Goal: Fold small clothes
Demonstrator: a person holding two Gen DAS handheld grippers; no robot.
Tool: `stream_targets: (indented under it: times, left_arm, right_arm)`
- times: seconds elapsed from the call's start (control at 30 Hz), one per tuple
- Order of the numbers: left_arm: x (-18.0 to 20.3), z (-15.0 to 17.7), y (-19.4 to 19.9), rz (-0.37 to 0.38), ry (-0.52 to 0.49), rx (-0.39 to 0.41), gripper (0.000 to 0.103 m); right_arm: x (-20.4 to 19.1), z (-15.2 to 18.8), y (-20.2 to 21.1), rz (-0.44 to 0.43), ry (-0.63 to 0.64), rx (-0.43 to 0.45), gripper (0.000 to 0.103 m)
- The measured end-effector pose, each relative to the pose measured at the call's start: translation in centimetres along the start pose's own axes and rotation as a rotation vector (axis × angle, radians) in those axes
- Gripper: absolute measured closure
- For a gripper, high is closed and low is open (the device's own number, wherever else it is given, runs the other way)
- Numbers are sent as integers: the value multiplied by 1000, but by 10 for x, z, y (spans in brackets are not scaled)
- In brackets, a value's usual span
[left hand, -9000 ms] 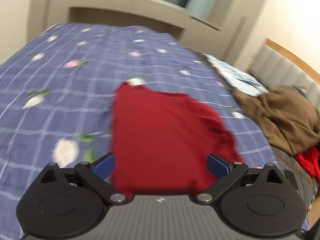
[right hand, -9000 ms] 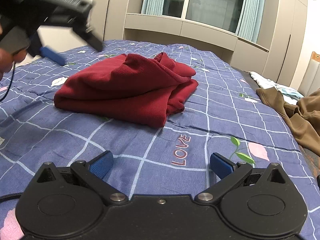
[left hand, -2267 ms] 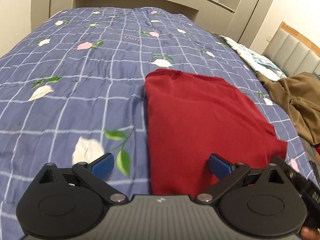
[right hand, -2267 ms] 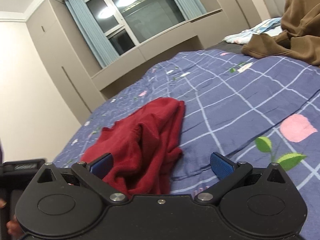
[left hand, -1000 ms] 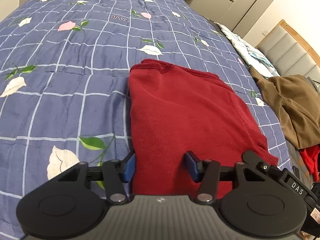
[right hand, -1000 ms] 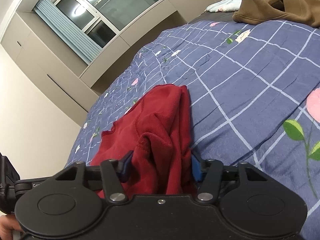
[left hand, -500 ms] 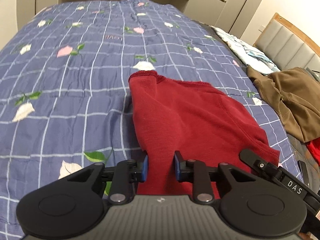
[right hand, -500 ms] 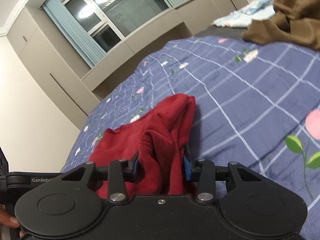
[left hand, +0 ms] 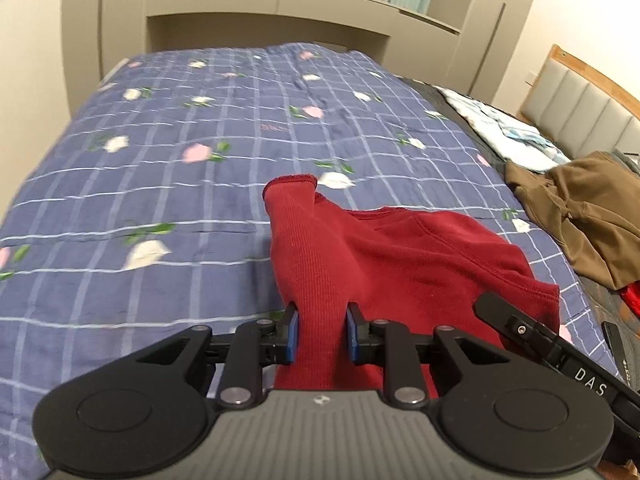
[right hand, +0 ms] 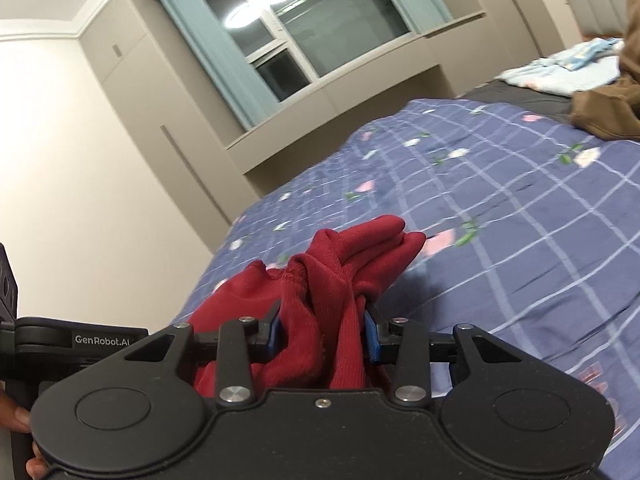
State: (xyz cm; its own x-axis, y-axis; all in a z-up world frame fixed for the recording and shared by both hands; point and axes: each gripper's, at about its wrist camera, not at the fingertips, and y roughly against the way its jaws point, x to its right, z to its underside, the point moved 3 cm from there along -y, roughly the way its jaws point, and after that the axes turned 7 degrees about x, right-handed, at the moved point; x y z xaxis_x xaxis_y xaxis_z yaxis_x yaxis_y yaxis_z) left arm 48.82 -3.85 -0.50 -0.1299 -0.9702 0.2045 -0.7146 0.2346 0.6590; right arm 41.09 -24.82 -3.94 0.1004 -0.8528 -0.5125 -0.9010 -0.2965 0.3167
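From the left wrist we see the red garment (left hand: 400, 256) spread over the blue checked bedspread (left hand: 180, 184), its near edge clamped between the blue pads of the left hand-held gripper (left hand: 319, 338). To the right lie a brown garment (left hand: 580, 216) and a padded headboard (left hand: 580, 120), and the right hand-held gripper's black body juts in at the lower right. The right wrist view instead shows the window (right hand: 288, 32) and the right hand-held gripper (right hand: 322, 334) clenched on a bunched wad of the same red cloth, with the left tool's body at the far left edge. A second ago both pairs of jaws stood wider around the cloth, which lay flat; now its near end is lifted off the bed.
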Motion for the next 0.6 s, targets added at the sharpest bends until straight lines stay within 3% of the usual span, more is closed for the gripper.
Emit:
stream_targets:
  times: [0.3,0.6]
  left_arm:
    - [-55,34,58,-65,53,8,78]
    - [-83,92,67,-82,126,-67,78]
  right_arm:
    - [-65,41,24,-60,37,-58,62]
    - [-71,89,41,-1,27,-149,62]
